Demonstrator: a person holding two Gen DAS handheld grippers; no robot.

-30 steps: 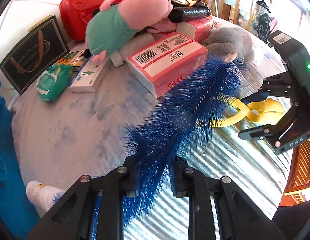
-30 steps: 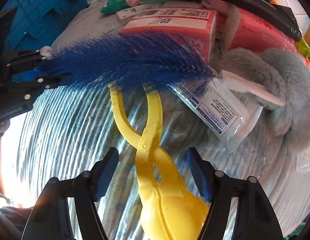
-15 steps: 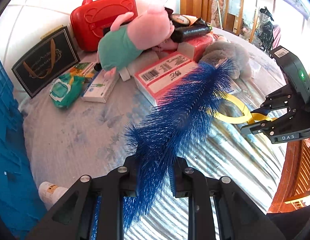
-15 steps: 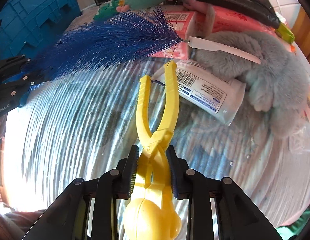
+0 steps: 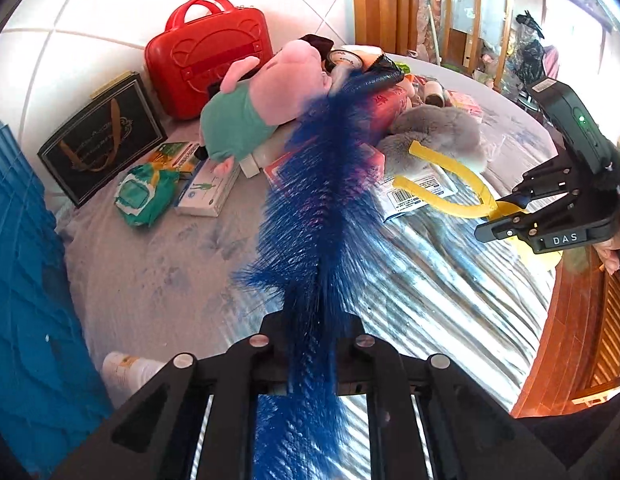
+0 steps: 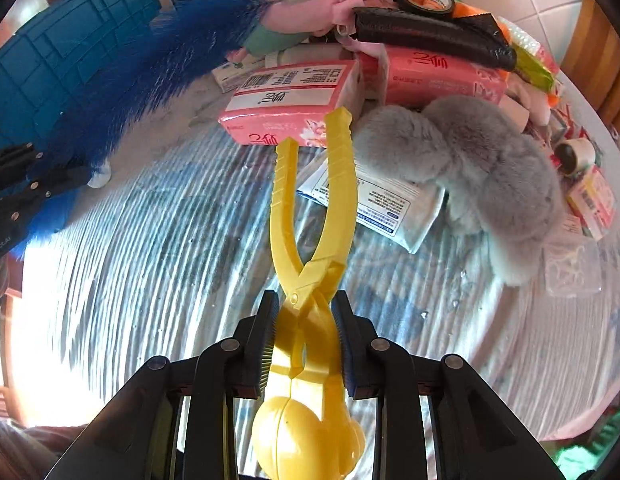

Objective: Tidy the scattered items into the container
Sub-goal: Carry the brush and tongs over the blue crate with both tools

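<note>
My left gripper (image 5: 312, 332) was clamped on the blue bristle brush (image 5: 322, 208), whose long axis ran straight away from me, its pale handle tip aimed at the pink plush toy (image 5: 270, 100). My right gripper (image 6: 304, 344) was closed on the yellow clamp tongs (image 6: 306, 240) just behind their pivot, the two arms pointing forward toward the pink tissue pack (image 6: 294, 100), the round scoop end toward me. The blue crate (image 6: 66, 64) stood at the desk (image 5: 158, 280) edge beside the brush; its inside was hidden.
</note>
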